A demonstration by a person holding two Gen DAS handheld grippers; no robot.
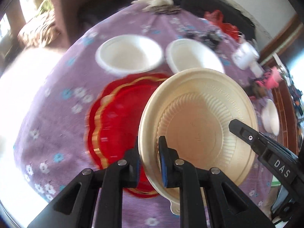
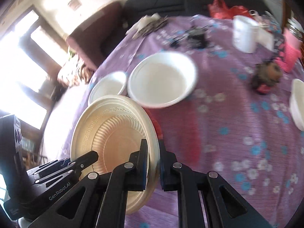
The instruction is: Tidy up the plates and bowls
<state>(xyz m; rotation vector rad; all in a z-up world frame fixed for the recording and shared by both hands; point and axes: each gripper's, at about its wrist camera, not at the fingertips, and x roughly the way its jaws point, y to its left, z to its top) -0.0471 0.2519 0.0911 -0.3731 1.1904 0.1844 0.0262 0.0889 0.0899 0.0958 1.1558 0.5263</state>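
Note:
A cream ribbed plate (image 1: 197, 121) hangs tilted above the purple floral tablecloth (image 1: 57, 114). My left gripper (image 1: 150, 152) is shut on its near rim. My right gripper (image 2: 153, 152) is shut on the opposite rim of the same cream plate (image 2: 114, 133). Each gripper shows in the other's view: the right gripper's fingertip (image 1: 245, 133) and the left gripper's fingertips (image 2: 89, 157). Under the cream plate lies a red plate (image 1: 117, 117) with a gold scalloped edge. Two white bowls (image 1: 129, 54) (image 1: 191, 57) sit side by side beyond it, also seen as a larger bowl (image 2: 161, 79) and a smaller bowl (image 2: 108, 87).
A small white bowl (image 2: 297, 104) stands near the table's right edge. A white jar (image 2: 245, 34), dark clutter (image 2: 195, 36), pink items (image 2: 288, 57) and a brown lump (image 2: 267, 74) crowd the far side. A dark sofa (image 2: 171, 1) lies beyond the table.

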